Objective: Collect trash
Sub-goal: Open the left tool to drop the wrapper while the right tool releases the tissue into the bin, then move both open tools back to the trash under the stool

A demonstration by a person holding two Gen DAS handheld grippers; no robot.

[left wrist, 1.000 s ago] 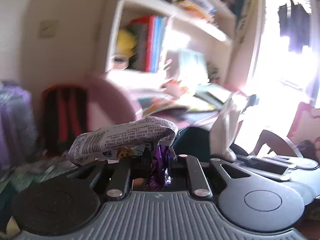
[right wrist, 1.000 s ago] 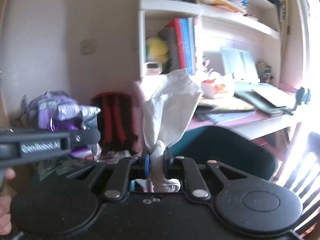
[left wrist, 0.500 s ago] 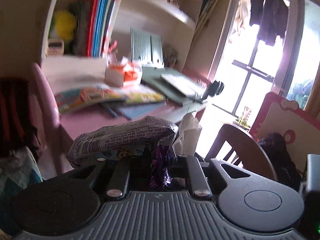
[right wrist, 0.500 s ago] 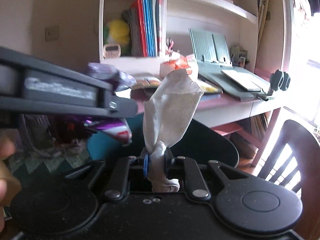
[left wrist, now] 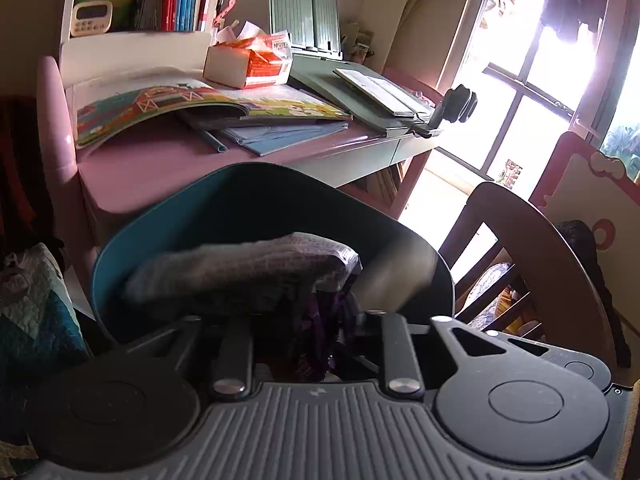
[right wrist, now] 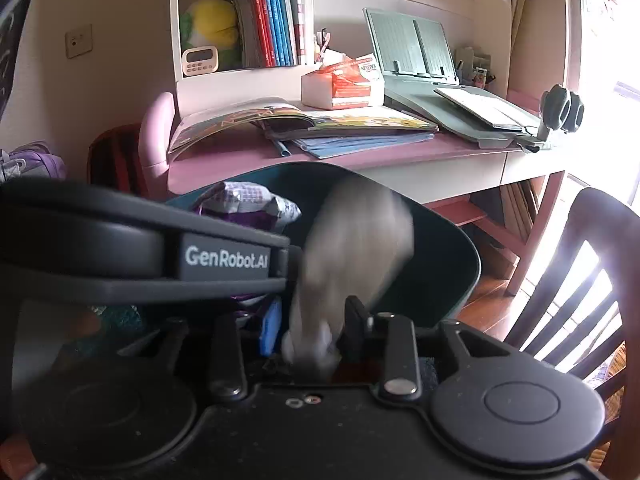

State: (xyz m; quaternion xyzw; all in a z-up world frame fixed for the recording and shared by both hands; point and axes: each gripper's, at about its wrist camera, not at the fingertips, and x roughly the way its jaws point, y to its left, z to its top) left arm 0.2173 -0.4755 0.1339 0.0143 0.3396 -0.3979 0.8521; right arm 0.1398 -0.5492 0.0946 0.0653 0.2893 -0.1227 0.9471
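Trash first: crumpled purple-and-silver printed snack wrapper (left wrist: 240, 276) sits between the left gripper (left wrist: 320, 336) fingers, purple end pinched at the base, printed body flopped to that gripper's left. Jaws look nearly closed on it, but it's motion-blurred, so whether the grip is firm or letting go I can't tell. Crumpled white paper tissue (right wrist: 352, 248) stands up from the right gripper (right wrist: 310, 332); there the fingers show a visible gap either side of the wad, so I read it as opening or only loosely holding. Directly ahead of and below both grippers is the dark teal plastic bin (left wrist: 120, 248), mouth facing them, both items over its opening. Step in hand looks like the drop. Next move: open both fully, confirm both pieces fall inside the rim. Pink desk (right wrist: 224, 164) with books beyond the bin; wooden chair (right wrist: 580, 264) right of the right gripper.
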